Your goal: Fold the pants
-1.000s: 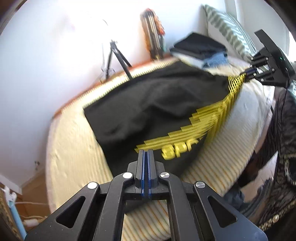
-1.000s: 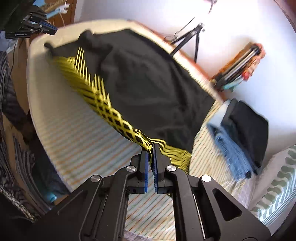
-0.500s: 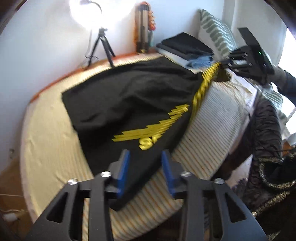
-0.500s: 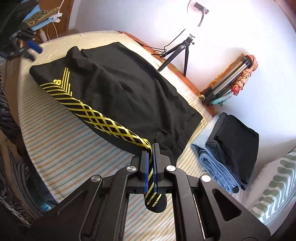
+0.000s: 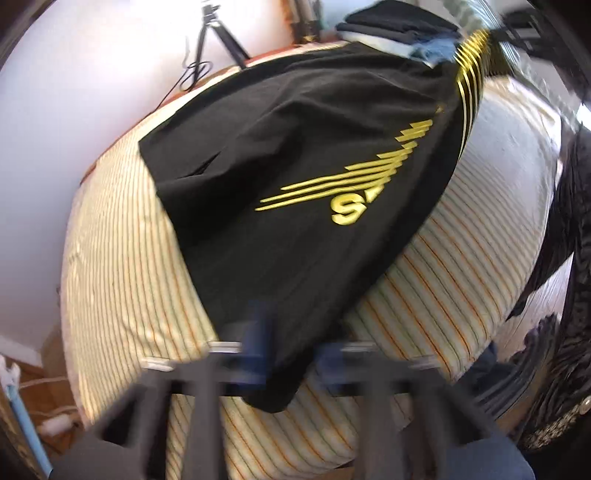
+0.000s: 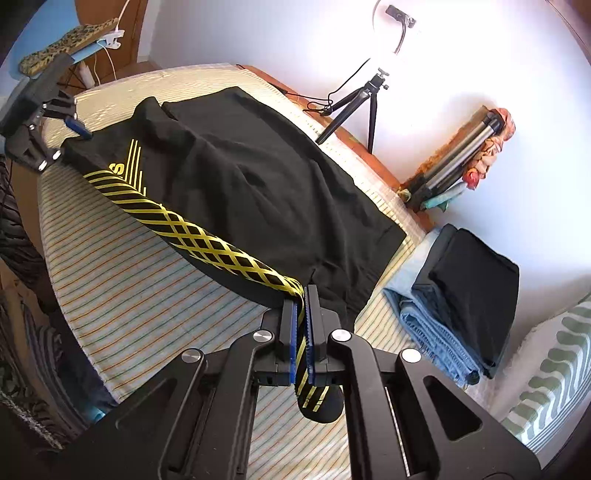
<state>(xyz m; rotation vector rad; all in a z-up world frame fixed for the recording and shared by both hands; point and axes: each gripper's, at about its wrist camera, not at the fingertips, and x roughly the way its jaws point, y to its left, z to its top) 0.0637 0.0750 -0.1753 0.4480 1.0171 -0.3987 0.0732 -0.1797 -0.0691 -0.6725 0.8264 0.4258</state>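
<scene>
Black pants (image 6: pixel 258 173) with yellow stripes and a yellow logo (image 5: pixel 347 184) lie spread on a striped bed (image 6: pixel 133 288). My right gripper (image 6: pixel 302 317) is shut on the yellow-striped edge of the pants at one end and holds it slightly raised. My left gripper (image 5: pixel 291 354) is open, its blurred blue pads straddling the other end of the pants without pinching it; it also shows far left in the right wrist view (image 6: pixel 70 133). The right gripper appears blurred at the top right of the left wrist view (image 5: pixel 517 26).
A stack of folded clothes (image 6: pixel 454 299), black on blue denim, sits on the bed beside a green patterned pillow (image 6: pixel 554 373). A ring light tripod (image 6: pixel 362 99) and a folded tripod (image 6: pixel 458 158) stand against the white wall. Dark clothing (image 5: pixel 561 295) hangs off the bed edge.
My left gripper opened and let go of the pants end, which now rests on the bed. The right gripper stayed shut on its end and lowered the cloth toward the bed.
</scene>
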